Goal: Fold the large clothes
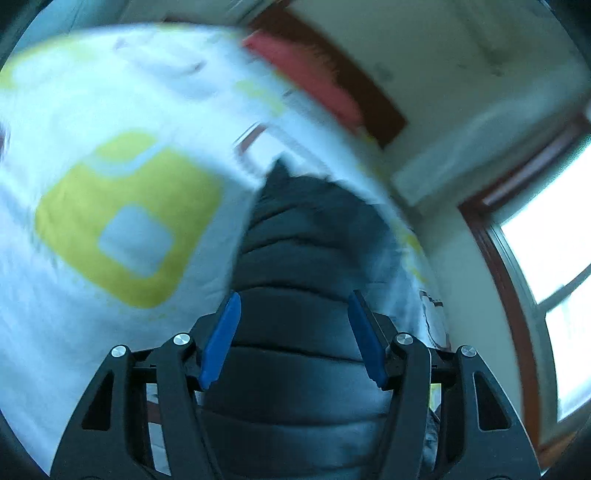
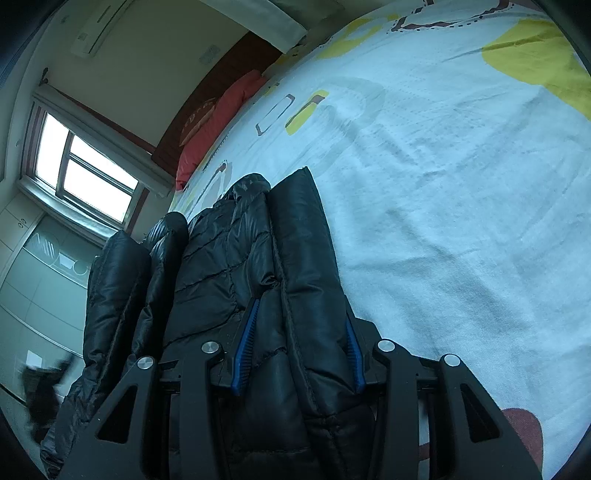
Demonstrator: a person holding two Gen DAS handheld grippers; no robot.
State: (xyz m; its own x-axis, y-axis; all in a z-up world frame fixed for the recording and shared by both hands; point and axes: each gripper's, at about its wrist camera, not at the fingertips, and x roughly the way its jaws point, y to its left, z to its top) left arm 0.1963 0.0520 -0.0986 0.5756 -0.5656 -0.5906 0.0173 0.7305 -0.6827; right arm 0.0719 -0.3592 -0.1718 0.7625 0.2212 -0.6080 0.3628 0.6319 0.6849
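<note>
A black quilted puffer jacket (image 2: pixel 258 266) lies on a bed with a white sheet (image 2: pixel 461 184) printed with yellow shapes. In the right wrist view my right gripper (image 2: pixel 299 325) has its blue-padded jaws apart with a thick fold of the jacket bulging between them. In the left wrist view, which is blurred by motion, the jacket (image 1: pixel 295 266) runs between the spread blue pads of my left gripper (image 1: pixel 293 314). The pads stand wide on either side of the fabric, and I cannot see them pressing it.
A red pillow (image 2: pixel 218 122) lies at the head of the bed by a dark wooden headboard (image 2: pixel 221 74). A bright window (image 2: pixel 85 173) and pale cupboards (image 2: pixel 44 266) stand beyond the bed. An air conditioner (image 2: pixel 99 26) hangs high on the wall.
</note>
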